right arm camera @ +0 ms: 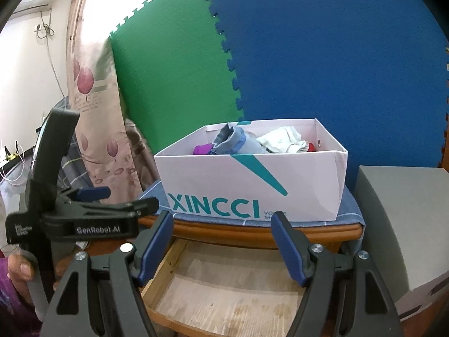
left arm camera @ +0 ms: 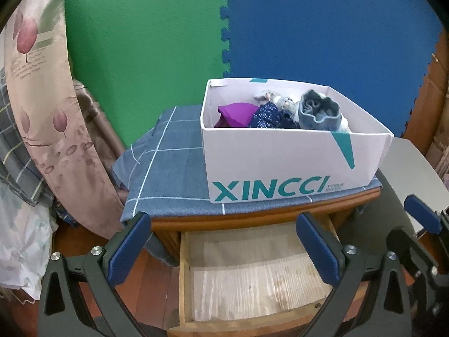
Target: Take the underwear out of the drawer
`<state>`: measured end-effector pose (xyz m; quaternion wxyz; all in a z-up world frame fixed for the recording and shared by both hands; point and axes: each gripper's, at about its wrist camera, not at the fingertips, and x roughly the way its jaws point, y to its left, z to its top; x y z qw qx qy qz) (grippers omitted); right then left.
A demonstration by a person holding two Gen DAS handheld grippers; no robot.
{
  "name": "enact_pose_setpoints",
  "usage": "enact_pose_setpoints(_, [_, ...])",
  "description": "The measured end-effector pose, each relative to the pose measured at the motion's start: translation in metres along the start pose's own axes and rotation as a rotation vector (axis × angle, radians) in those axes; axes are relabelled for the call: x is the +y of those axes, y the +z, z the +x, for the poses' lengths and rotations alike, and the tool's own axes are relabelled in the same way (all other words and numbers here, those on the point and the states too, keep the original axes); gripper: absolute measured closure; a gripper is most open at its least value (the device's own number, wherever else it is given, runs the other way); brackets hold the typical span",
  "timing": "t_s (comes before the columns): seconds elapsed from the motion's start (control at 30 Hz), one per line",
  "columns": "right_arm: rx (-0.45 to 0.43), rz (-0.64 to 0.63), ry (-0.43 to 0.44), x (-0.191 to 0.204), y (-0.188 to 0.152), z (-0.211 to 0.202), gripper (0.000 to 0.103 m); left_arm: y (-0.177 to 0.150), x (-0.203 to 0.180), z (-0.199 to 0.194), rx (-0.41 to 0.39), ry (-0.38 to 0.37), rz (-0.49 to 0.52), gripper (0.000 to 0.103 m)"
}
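Both tongs hovered wide apart over the pulled-out drawer; the underwear sat up in the box.

The left tongs [left arm camera: 223,243] and right tongs [right arm camera: 221,248] each stood wide with nothing between their blue pads, above the wooden drawer [left arm camera: 252,275], whose paper-lined bottom lay bare where it showed. On the nightstand [right arm camera: 252,231], over a blue checked cloth [left arm camera: 168,168], stood a white XINCCI box [left arm camera: 280,163] toward the right edge, open-topped. Inside it lay the underwear [left arm camera: 320,109]: a grey-blue piece at the right, a dark blue patterned one in the middle, a purple one at the left. A hand [right arm camera: 21,266] gripped the left tool's handle.
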<state>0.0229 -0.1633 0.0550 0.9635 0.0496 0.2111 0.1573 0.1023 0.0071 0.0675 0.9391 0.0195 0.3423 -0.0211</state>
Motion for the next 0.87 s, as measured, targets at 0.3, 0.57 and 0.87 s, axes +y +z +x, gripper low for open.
enact_pose_setpoints(0.3, [-0.004, 0.002, 0.001, -0.001, 0.001, -0.002, 0.029, -0.004, -0.009, -0.002, -0.007, -0.009, 0.028, 0.0])
enact_pose_setpoints(0.57, [-0.008, 0.002, 0.002, -0.002, 0.001, -0.003, 0.029, -0.009, -0.009, 0.006, 0.001, 0.015, 0.017, 0.0])
enact_pose_setpoints(0.87, [0.001, 0.008, 0.006, -0.005, 0.0, -0.004, 0.029, -0.009, -0.006, 0.009, 0.007, 0.004, 0.004, 0.0])
